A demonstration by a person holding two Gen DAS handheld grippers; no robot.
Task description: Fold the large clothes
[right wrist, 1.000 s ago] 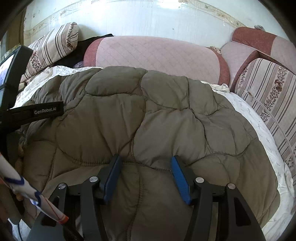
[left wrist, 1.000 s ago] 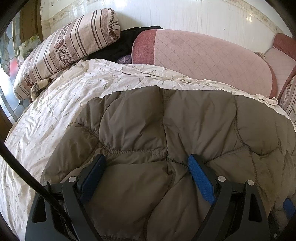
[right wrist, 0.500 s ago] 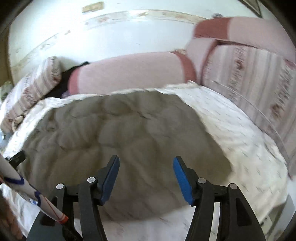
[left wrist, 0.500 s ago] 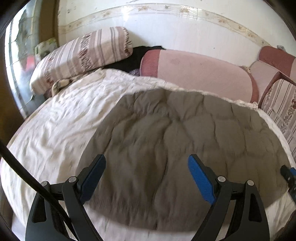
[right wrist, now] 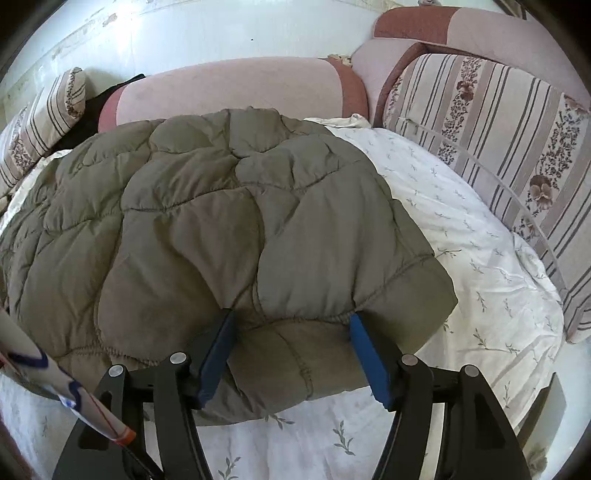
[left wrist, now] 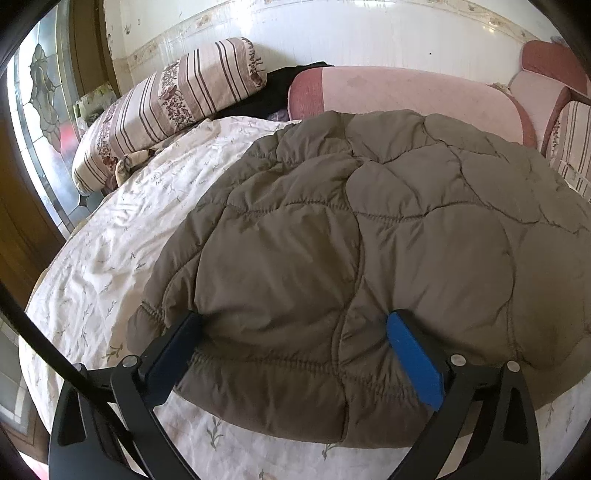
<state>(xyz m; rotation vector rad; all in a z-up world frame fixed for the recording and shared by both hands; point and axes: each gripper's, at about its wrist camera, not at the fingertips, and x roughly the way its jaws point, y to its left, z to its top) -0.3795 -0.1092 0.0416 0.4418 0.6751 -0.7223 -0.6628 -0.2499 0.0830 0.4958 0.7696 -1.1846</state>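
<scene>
On the white sheet (left wrist: 110, 258) with its small leaf print, a padded olive-brown jacket (left wrist: 351, 240) is spread flat and takes up most of the bed, its near hem lying close to the sheet's front edge. The left gripper (left wrist: 295, 343) is set over that hem near the jacket's left corner; its jaws are spread wide and have just been opening, with the quilted fabric bulging between them, and the blue pad (left wrist: 413, 362) is seen against the cloth without pinching it. The right gripper (right wrist: 291, 347) is placed at the hem near the jacket's right corner; its jaws have also just been opening, a fold of the hem sits between them, and whether the pads (right wrist: 369, 362) press on it cannot be told. Behind the jacket, a long pink cushion (left wrist: 406, 96) is propped along the white wall (left wrist: 369, 33). A striped flowered pillow (left wrist: 166, 107) is seen at the far left, with a dark garment (left wrist: 280, 88) lying between it and the cushion. Another striped pillow (right wrist: 498, 155) lines the right side of the bed.
</scene>
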